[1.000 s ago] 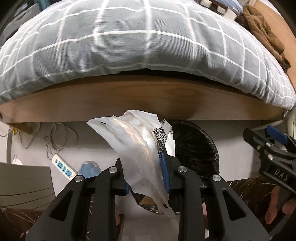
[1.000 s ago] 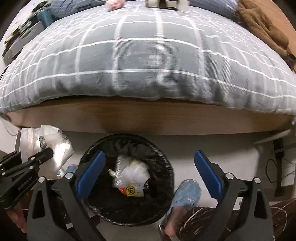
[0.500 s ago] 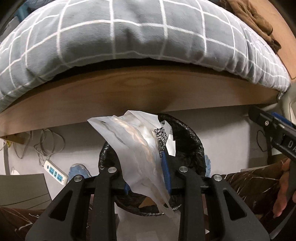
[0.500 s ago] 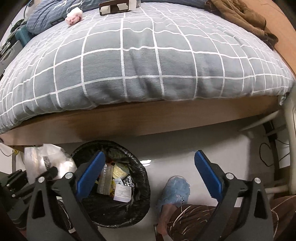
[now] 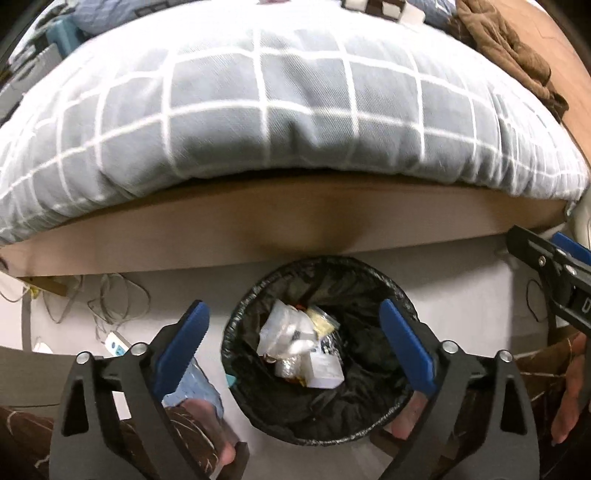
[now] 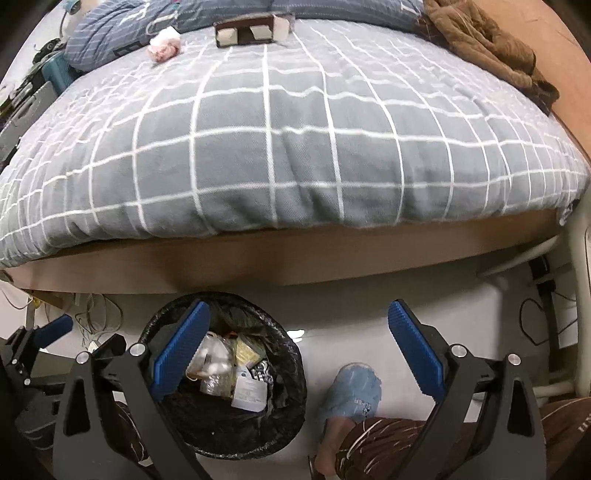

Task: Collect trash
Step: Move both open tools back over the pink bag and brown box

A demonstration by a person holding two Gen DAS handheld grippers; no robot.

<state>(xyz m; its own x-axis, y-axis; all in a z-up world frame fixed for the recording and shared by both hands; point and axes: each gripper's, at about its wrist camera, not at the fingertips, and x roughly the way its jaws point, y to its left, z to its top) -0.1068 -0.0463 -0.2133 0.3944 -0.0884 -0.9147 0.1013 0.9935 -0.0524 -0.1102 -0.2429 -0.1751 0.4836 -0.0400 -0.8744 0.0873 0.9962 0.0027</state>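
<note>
My left gripper point(image 5: 291, 339) and right gripper point(image 6: 295, 343) are both spread wide, holding nothing. The crumpled pink-white tissue point(image 6: 164, 46) far on the grey checked bed cover point(image 6: 295, 147) looks light and soft; I'd pinch its middle.

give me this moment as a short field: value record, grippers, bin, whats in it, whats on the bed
left gripper: open, holds nothing, above the bin
right gripper: open, holds nothing, offset to the right of the bin
trash bin: round, black liner, on the floor beside the bed frame
bin contents: clear plastic bag, white paper, yellow wrapper
bed: grey checked duvet
on the bed: crumpled tissue, brown box, brown garment
</note>
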